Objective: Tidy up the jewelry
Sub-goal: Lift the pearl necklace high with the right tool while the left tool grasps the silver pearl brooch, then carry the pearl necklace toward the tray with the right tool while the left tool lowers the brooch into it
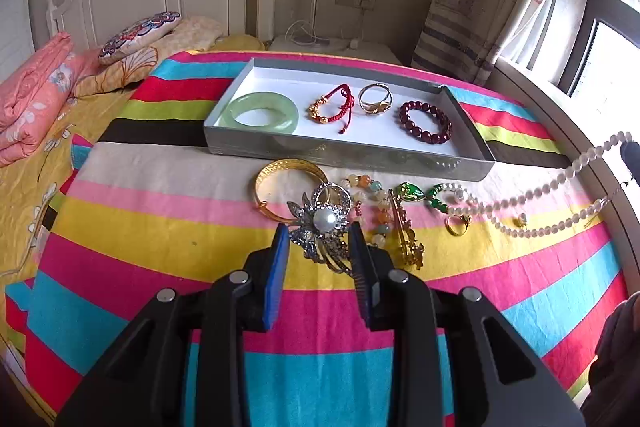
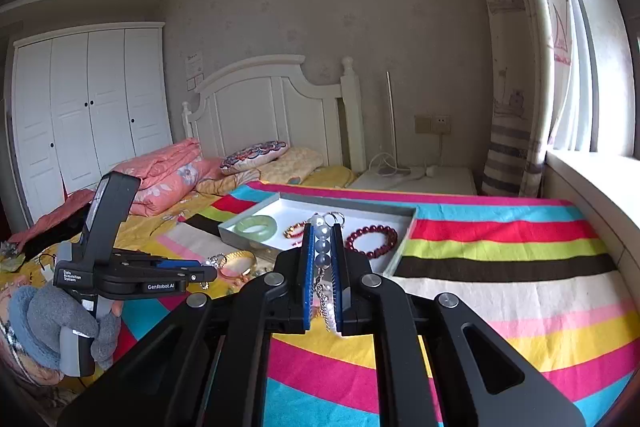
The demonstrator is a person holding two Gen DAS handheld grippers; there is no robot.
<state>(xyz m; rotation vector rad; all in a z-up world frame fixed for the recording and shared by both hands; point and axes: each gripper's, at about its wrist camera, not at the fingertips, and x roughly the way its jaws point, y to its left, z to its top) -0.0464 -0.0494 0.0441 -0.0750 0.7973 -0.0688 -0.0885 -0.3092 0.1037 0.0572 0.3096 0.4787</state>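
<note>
Jaws on my left gripper (image 1: pixel 320 239) stand apart, straddling a silver flower-shaped brooch with a pearl centre (image 1: pixel 322 223) that lies on the striped bedspread (image 1: pixel 160 227); I cannot tell whether the pads touch it. My right gripper (image 2: pixel 324 263) has its jaws clamped on a white translucent bead necklace (image 2: pixel 322 247), whose strand trails off the bedspread toward it in the left view. Beyond, the shallow grey tray (image 1: pixel 344 153) holds 4 pieces: a green jade bangle (image 1: pixel 260 113), a red cord bracelet (image 1: pixel 332 105), a silver ring (image 1: pixel 374 99), and a dark red bead bracelet (image 1: pixel 426 123).

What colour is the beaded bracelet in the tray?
Dark red beaded bracelet, clearest in the left wrist view.
</note>
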